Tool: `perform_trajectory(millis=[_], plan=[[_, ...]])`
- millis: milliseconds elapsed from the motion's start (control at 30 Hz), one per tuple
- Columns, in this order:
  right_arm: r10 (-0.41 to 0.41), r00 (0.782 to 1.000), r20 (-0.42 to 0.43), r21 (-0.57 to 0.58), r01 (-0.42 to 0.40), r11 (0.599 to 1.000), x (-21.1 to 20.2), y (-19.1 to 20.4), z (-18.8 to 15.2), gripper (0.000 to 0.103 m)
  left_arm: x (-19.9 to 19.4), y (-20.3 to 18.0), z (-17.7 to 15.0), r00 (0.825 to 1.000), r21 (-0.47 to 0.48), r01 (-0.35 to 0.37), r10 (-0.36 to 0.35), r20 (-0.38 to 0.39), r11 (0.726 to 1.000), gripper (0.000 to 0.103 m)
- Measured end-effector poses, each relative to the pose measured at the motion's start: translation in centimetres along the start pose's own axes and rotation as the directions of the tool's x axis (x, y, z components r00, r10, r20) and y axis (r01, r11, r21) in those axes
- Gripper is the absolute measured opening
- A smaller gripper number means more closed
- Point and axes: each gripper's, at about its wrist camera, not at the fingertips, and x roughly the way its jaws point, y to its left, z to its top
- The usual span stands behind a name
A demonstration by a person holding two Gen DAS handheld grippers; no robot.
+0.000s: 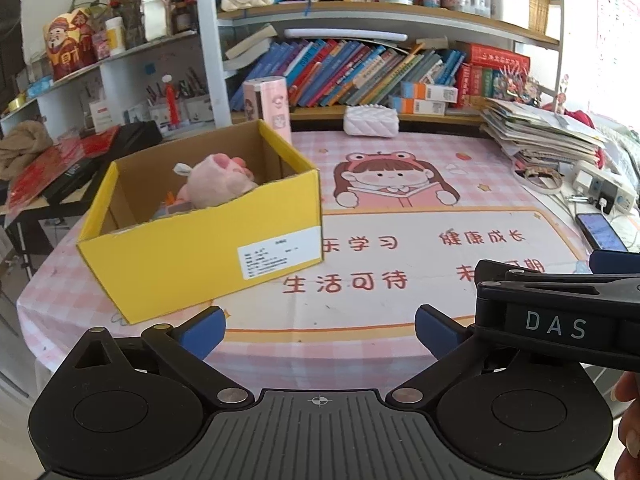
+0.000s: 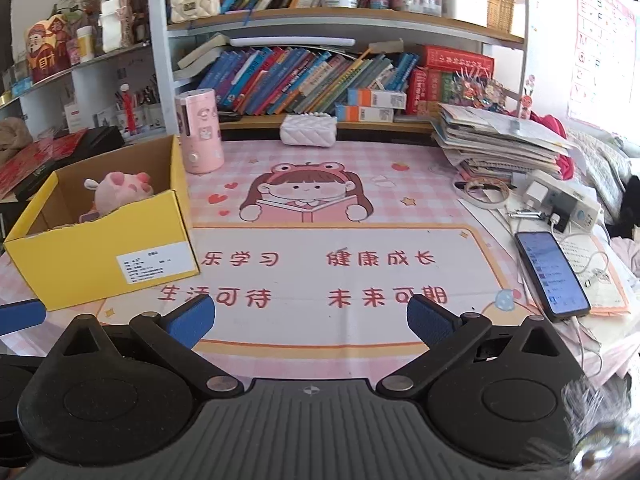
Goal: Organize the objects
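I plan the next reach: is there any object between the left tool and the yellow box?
Nothing visible. Only bare table mat lies between the open left tool and the yellow box, which holds a pink plush toy.

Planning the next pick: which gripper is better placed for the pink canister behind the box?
Left, tentatively. The pink canister stands beside the yellow box on the left gripper side; both grippers are open and empty.
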Motion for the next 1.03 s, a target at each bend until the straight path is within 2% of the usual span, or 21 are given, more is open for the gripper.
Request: perform_trajectory(millis=[433,1033], plan=[[-0.016,1.000,-0.014,0.022,0.016,1.000,-0.27,-0.88,-0.27,0.103,0.07,-0.57,0.02,1.000,0.012,0.013,-0.013,-0.006,1.000,0.102],[0.013,1.000,-0.021,0.016,-0.012,1.000,-0.19,-0.01,-0.36,0.103,-0.17,0.21,-0.32,1.000,-0.008,-0.003,0.003,-0.005,1.000,0.102]])
